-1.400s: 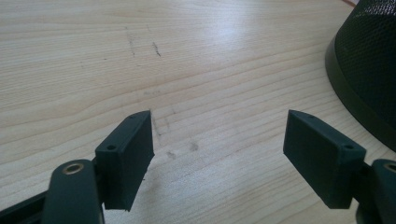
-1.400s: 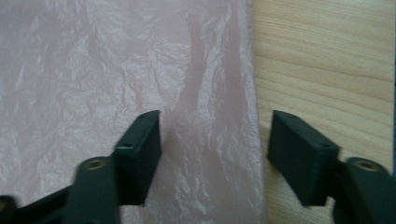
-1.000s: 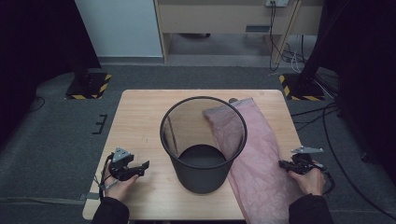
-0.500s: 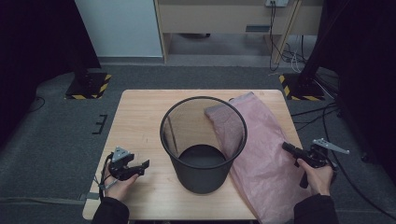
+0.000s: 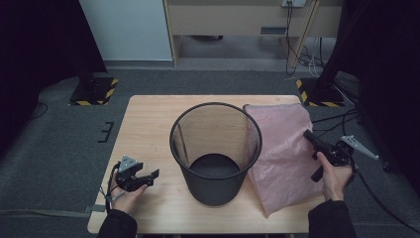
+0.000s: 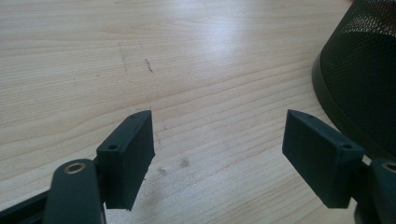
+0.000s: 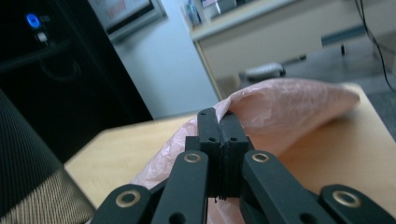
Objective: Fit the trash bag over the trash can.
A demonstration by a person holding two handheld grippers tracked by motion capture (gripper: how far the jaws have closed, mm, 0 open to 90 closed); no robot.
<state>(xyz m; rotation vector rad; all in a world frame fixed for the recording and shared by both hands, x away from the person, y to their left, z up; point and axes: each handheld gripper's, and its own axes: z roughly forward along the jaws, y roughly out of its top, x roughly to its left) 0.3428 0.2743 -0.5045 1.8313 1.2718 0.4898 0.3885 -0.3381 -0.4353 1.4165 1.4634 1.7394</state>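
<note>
Pale wooden table (image 5: 148, 124) bears a black mesh bin (image 5: 216, 148) between the grippers: the right gripper (image 7: 223, 128) pinches the pink bag (image 5: 282, 153) edge and should probably lift gently, while the left gripper (image 6: 219, 140) waits spread beside the bin.

Grey carpet floor (image 5: 54, 148), white wall panel (image 5: 126, 27), wooden cabinet (image 5: 233, 17), 2 hazard-striped stand bases (image 5: 94, 91).

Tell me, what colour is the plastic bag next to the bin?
Pale pink. The plastic bag shows best in the high view.
</note>
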